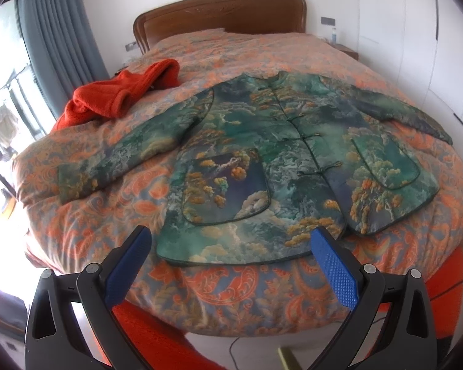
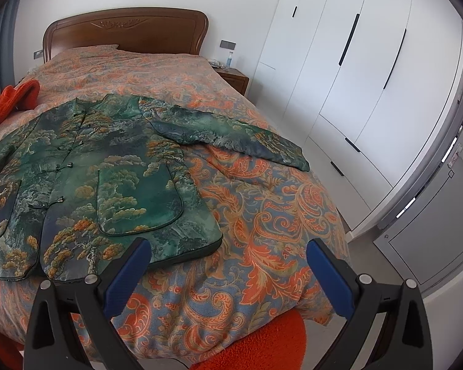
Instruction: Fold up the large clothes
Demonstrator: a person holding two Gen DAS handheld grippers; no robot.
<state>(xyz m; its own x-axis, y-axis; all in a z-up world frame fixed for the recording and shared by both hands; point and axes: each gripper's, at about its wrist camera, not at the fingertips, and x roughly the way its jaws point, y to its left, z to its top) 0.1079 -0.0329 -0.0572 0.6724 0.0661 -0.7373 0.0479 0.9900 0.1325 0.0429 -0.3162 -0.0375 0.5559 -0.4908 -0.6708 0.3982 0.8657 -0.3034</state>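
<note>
The green jacket (image 1: 271, 160) lies flat and face up across the near end of the bed (image 1: 219, 302), buttoned down the front, both sleeves stretched out to the sides, hem toward us. Nothing folded yet, by the look of it. The left sleeve (image 1: 114, 157) runs out toward the window side; the right sleeve (image 2: 231, 132) reaches the bed's edge by the wardrobe (image 2: 348, 92).

The left gripper (image 1: 231, 246) hovers over the hem, its blue pads spread wide and holding nothing. The right gripper (image 2: 228, 256) hangs just off the jacket's right bottom corner, also spread wide and empty (most of its view is bare quilt).

Further back, a red garment (image 1: 120, 95) sits bunched near the left sleeve, close but apart from it.

Where could this slip? The jacket looks padded and slick, so a shallow pinch may grab only the top layer and drag the front panel askew. The quilt beneath is soft and puffy; a deep bite could catch it along with the cloth. And that right sleeve, at the edge, might slide off if tugged.
</note>
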